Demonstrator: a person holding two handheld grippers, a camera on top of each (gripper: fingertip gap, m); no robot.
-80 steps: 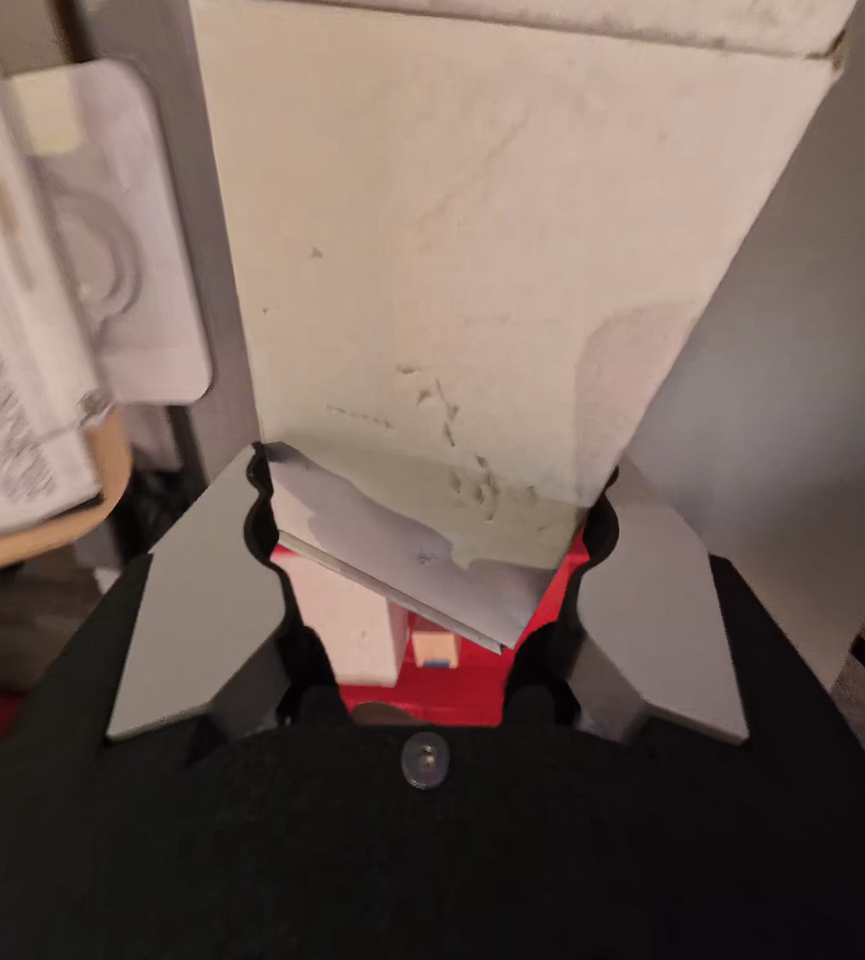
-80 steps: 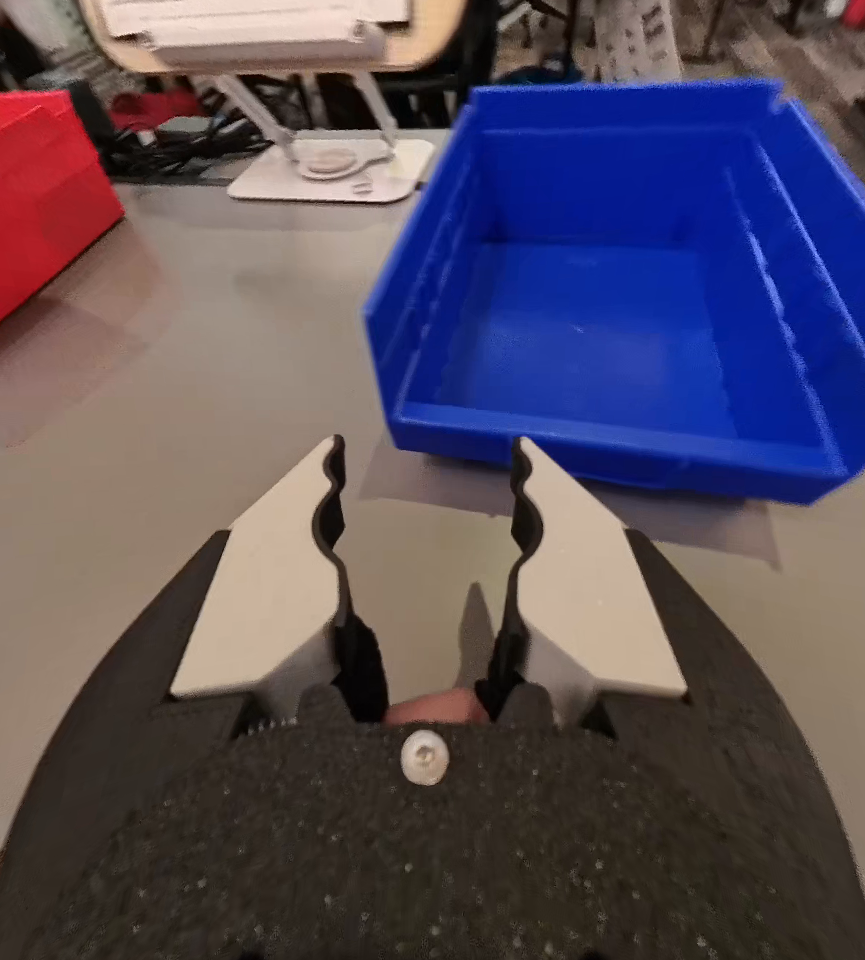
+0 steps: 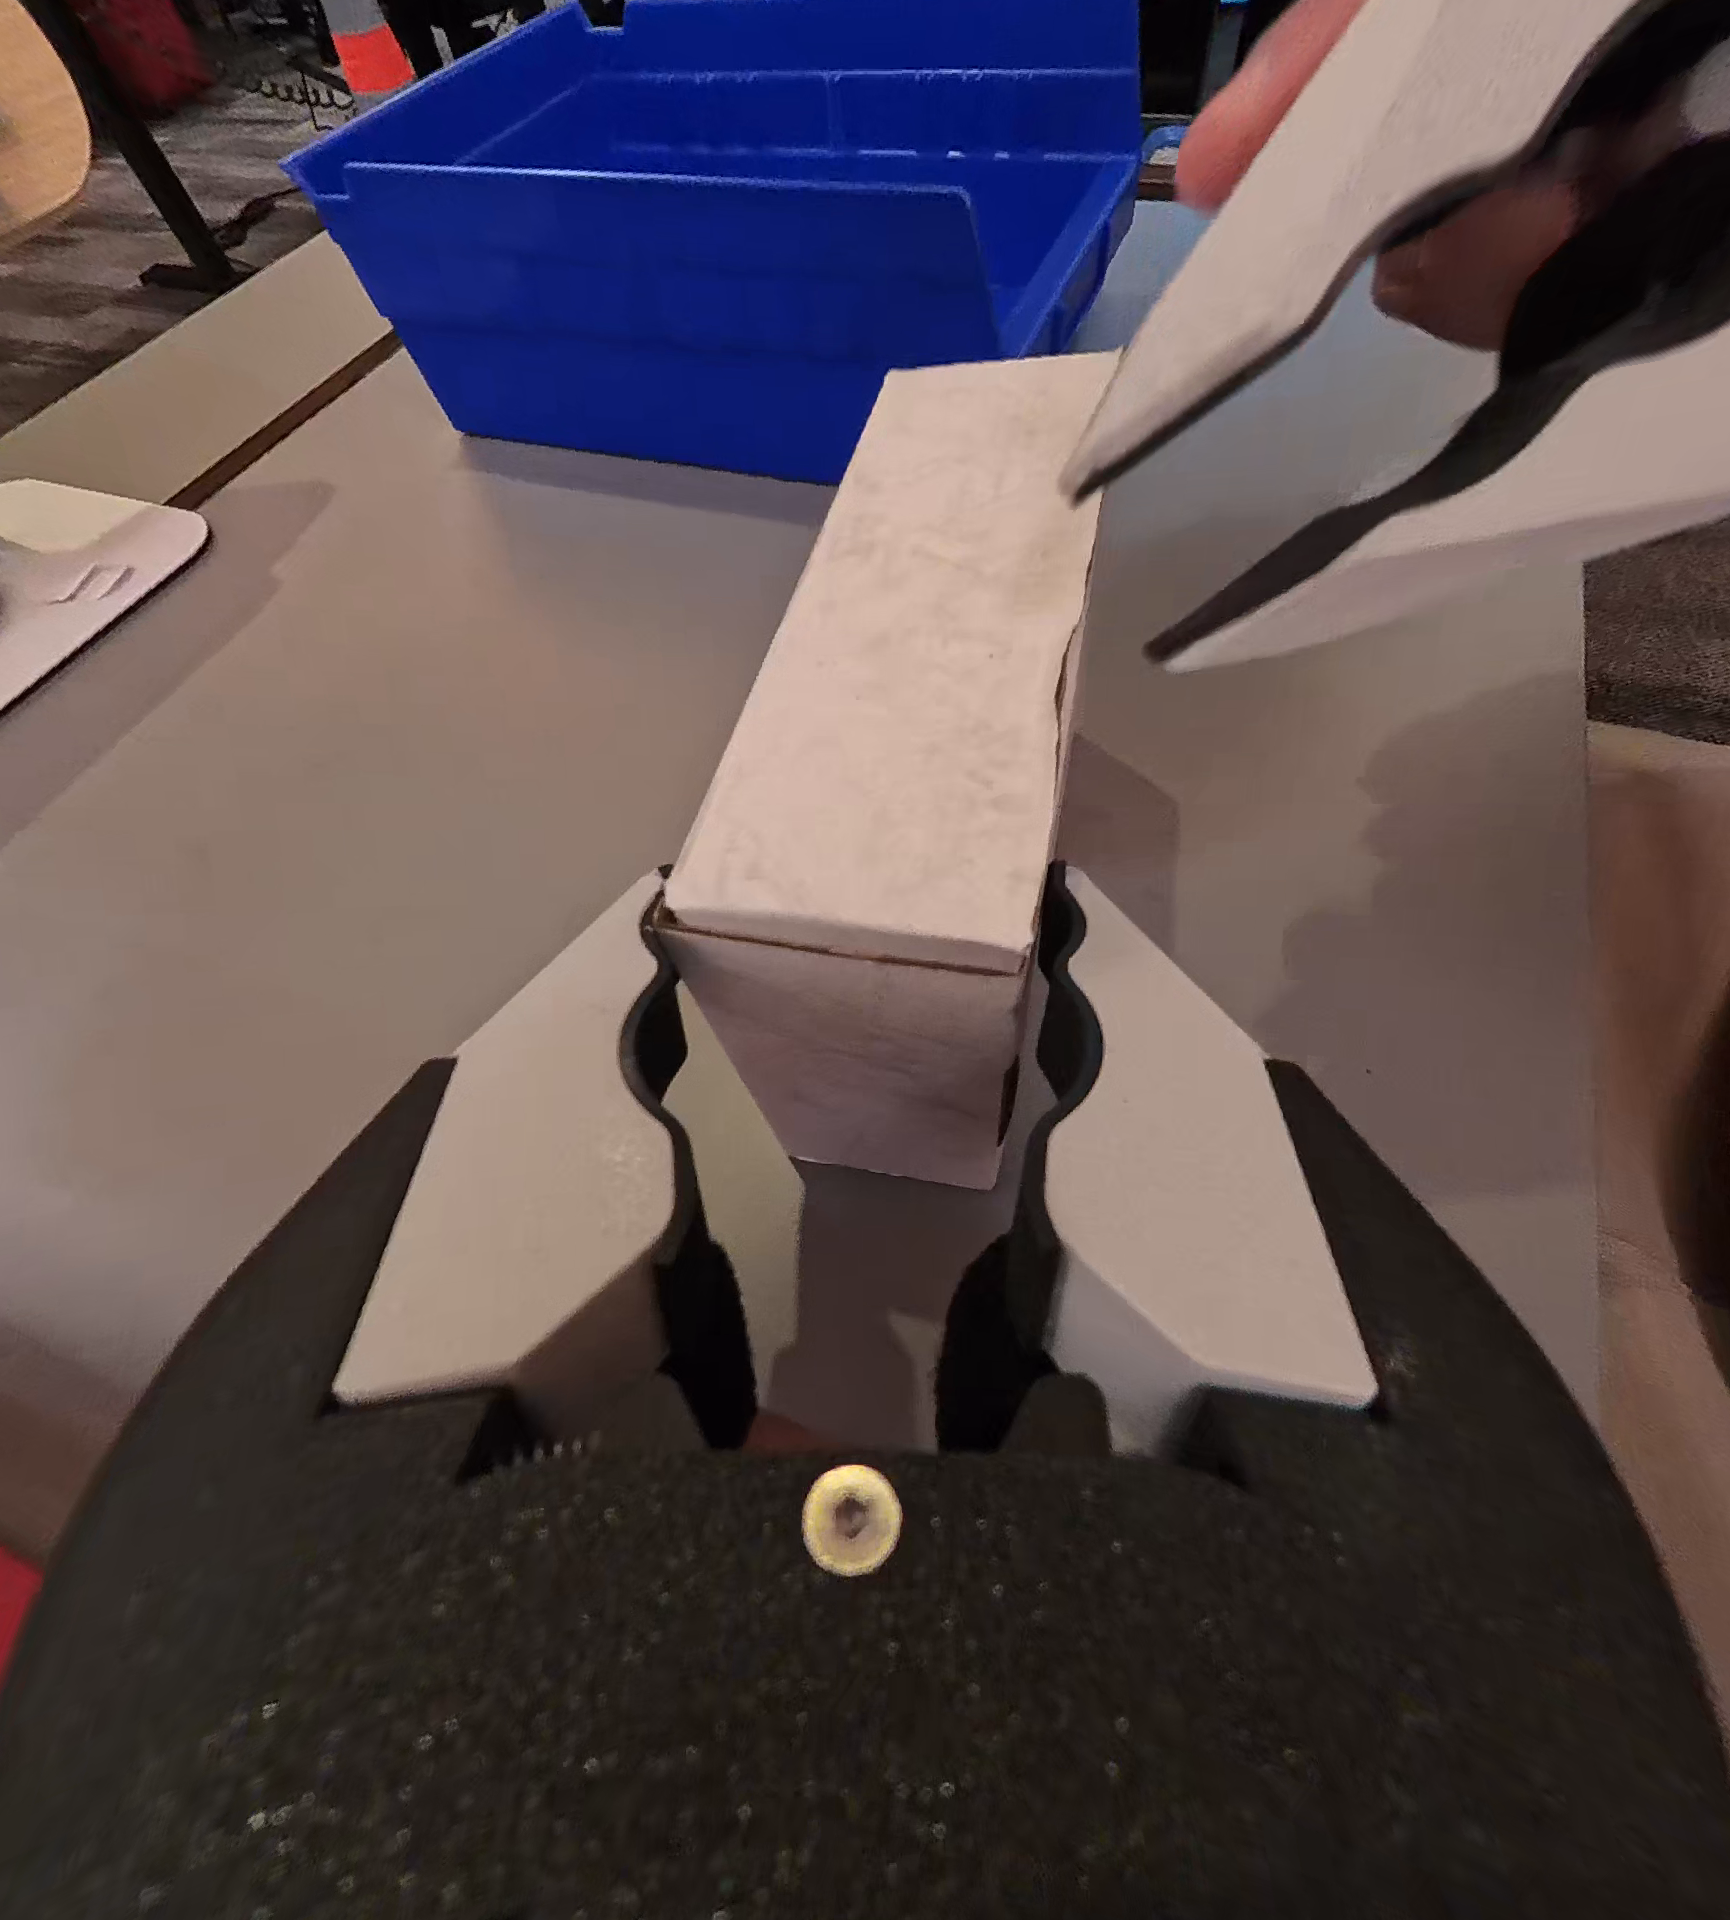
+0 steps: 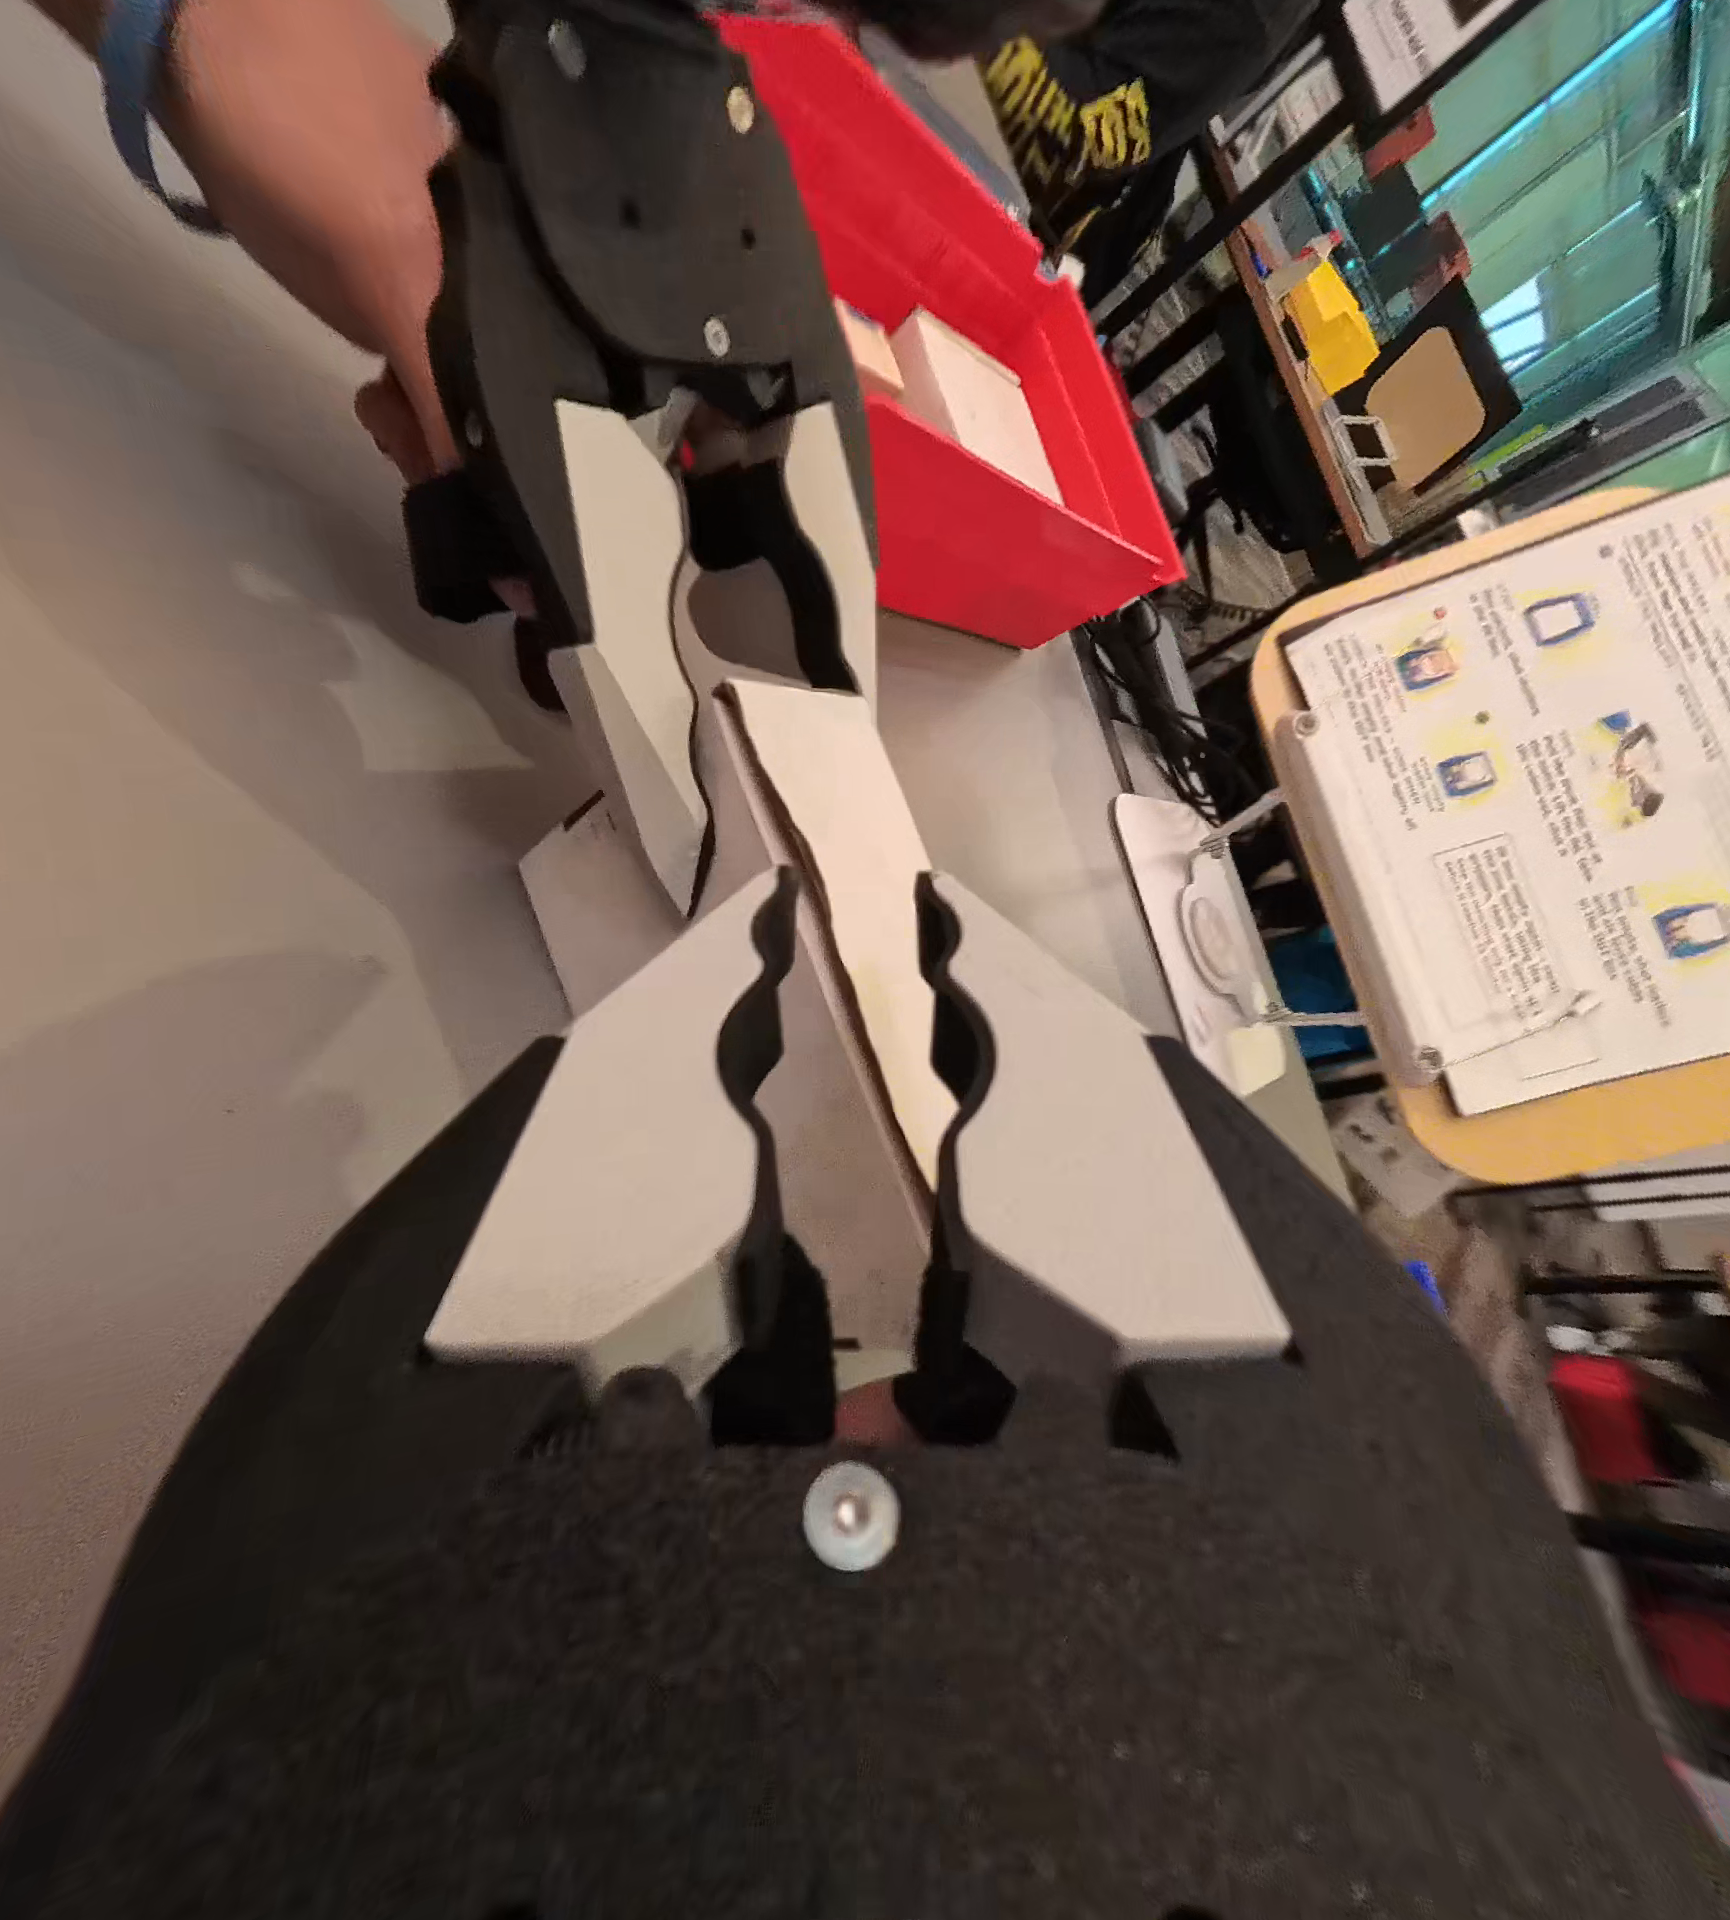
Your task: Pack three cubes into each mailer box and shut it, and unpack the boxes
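On grey table (image 3: 341,727), white mailer box (image 3: 902,707) clamped by left tool (image 3: 856,914); right tool (image 4: 856,894) agape; blue bin (image 3: 695,249) behind.

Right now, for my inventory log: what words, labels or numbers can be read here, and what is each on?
I don't copy out writing, so here is what bears it.
On the illustrated sheet clipped to the tan board: dense print with small pictures.
On the dark shirt: yellow lettering, partly hidden.
On the shelf sign: print, cut off by the frame.
On the white mailer box, blue bin and red bin: no print visible.
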